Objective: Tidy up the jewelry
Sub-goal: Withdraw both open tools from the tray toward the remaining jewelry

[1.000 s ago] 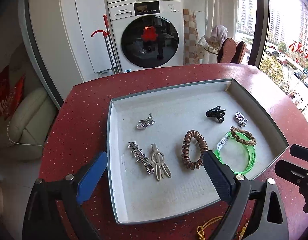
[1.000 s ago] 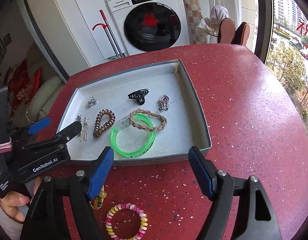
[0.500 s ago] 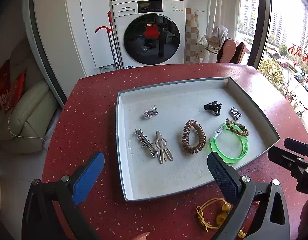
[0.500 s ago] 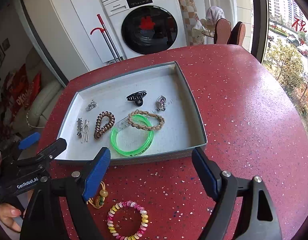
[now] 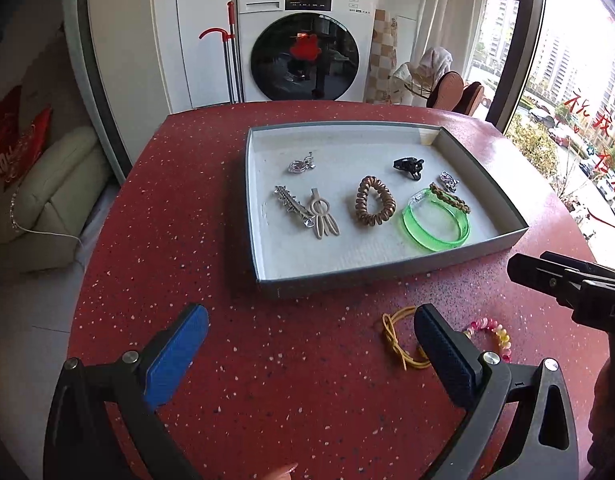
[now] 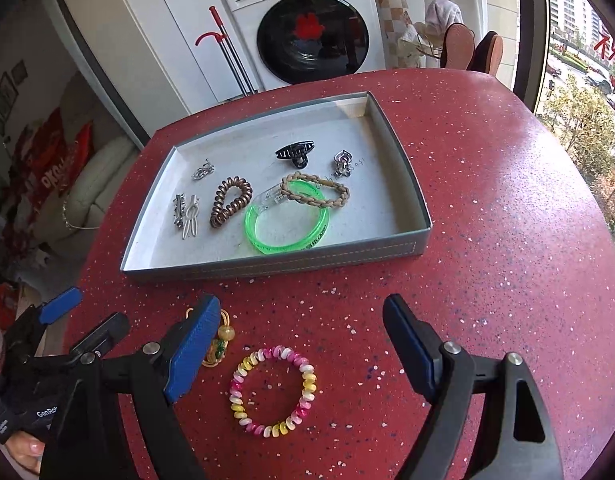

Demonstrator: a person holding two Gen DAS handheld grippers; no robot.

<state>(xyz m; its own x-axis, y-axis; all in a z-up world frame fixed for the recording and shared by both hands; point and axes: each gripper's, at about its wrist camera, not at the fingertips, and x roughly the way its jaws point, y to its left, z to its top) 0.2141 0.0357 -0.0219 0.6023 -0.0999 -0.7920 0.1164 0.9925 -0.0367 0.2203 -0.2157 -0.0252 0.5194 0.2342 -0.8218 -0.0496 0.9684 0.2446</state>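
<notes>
A grey tray [image 5: 387, 272] [image 6: 267, 266] on the red table holds a green bangle [image 5: 435, 224] [image 6: 287, 224], a braided bracelet [image 6: 315, 192], a brown coil hair tie [image 5: 374, 206] [image 6: 231, 202], a black claw clip [image 5: 408, 166] [image 6: 295, 152], silver charms and hair clips [image 5: 307, 210]. Outside the tray, near its front edge, lie a pink-yellow coil bracelet [image 6: 273, 390] [image 5: 491, 330] and a yellow cord with beads [image 5: 399, 338] [image 6: 221, 340]. My left gripper [image 5: 311, 356] is open and empty above the table. My right gripper [image 6: 303, 344] is open and empty, just above the pink-yellow bracelet.
The round red table [image 5: 187, 240] drops off at left and right. A washing machine [image 5: 303, 44], a red-handled mop [image 5: 231, 60] and a window [image 5: 579, 80] stand beyond it. A cream sofa [image 5: 47, 200] is at the left.
Both grippers have pulled back from the tray toward the table's near side. The pink-yellow bracelet and the yellow cord have come into fuller view below them. The tray's contents have not moved.
</notes>
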